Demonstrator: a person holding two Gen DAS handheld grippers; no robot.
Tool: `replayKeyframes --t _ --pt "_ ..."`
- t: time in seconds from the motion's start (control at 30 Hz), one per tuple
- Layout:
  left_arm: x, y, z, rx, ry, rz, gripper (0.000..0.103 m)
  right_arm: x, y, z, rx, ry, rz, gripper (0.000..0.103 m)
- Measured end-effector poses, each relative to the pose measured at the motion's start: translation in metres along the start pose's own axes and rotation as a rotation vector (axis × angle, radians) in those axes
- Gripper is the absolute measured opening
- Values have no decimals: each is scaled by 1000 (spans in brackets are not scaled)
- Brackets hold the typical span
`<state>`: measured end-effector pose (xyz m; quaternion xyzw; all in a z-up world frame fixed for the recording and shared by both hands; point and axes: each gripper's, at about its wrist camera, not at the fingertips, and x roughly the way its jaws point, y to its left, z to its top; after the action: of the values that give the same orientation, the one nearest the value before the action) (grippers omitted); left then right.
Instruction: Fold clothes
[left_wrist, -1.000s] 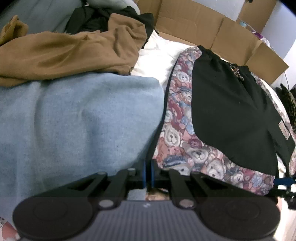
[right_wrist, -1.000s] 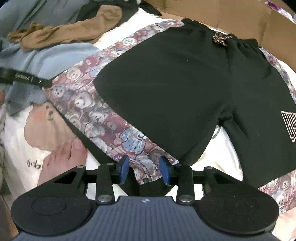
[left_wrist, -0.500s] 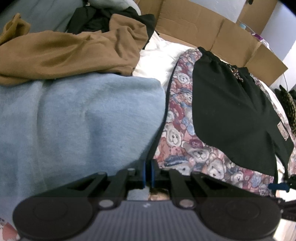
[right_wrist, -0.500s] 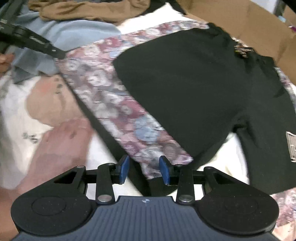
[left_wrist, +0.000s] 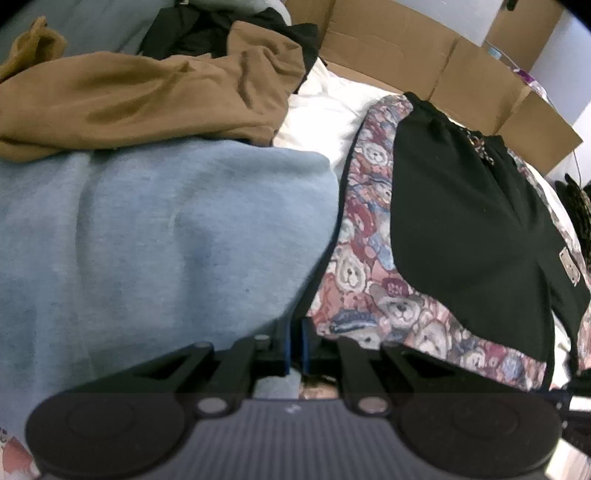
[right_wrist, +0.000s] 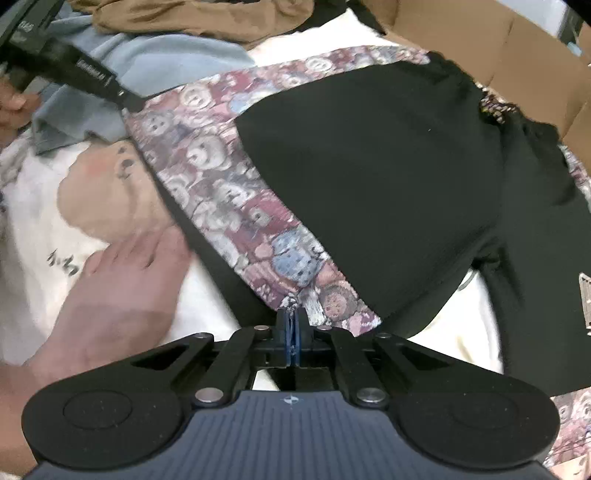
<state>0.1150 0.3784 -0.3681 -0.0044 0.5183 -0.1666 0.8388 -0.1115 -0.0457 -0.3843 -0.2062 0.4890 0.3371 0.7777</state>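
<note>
Because a fold wants one edge held at two points, both tongs clamped on the same bear-print cloth (right_wrist: 229, 192), spread flat on a white sheet (right_wrist: 461, 325) with black shorts (right_wrist: 369, 166) laid on top.

Right tongs (right_wrist: 291, 321): jaws just brought together, now closed on the near hem of the cloth, a pinch of print caught between the blue pads. Cloth fanning away and up from that pinch, shorts just beyond and to the right.

Left tongs (left_wrist: 295, 343): nearly closed at the dark-trimmed corner of the cloth, apparently pinching it (the fabric inside the slit hard to make out). Print stretching off to the right of those jaws, a blue sweatshirt (left_wrist: 166, 240) pressed close on the left.

Further back, a brown top (left_wrist: 147, 99) heaped on the sweatshirt and cardboard (left_wrist: 424, 55) along the far side. Beside the right tongs, a bare foot or hand (right_wrist: 122, 295), too blurred to tell.
</note>
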Motion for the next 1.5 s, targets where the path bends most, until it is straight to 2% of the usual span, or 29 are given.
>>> replayKeyframes --t 0.13,0.4,0.47,0.57,0.63,0.7,0.8,0.83,0.87,0.9,0.93,1.07,1.27,1.5 --pt "-2 -1 -2 -5 0 4 6 0 1 -5 -25 26 33 0" --pt "-3 2 -3 -21 1 -4 6 -4 -5 -2 -8 22 51 0" --pt "-2 1 -3 -24 4 -3 6 -4 -5 -2 -34 16 37 0" --pt "-1 0 -3 -24 6 -2 6 0 1 3 -108 14 -37 4" --pt "0 0 -3 -32 5 -4 6 4 4 6 -142 27 -53 37" --pt "0 0 -3 -37 4 -4 6 2 5 8 -149 -1 -50 46" --pt "0 -1 -3 -31 4 -2 6 9 3 10 -121 4 -55 42" --pt "0 -1 -4 -28 5 -2 6 11 2 11 -110 12 -52 28" --pt "0 -1 -4 -27 5 -3 6 14 1 11 -99 19 -48 18" --pt "0 -1 -4 -27 5 -3 6 15 0 11 -96 23 -48 3" --pt "0 0 -4 -26 5 -4 6 15 1 11 -101 20 -48 1" --pt "0 1 -4 -29 1 -7 6 10 5 9 -124 5 -32 0" --pt "-3 1 -4 -34 -8 -4 6 8 4 3 -157 30 17 0" --pt "-3 4 -7 -53 -4 4 5 14 -4 5 -136 57 63 0"
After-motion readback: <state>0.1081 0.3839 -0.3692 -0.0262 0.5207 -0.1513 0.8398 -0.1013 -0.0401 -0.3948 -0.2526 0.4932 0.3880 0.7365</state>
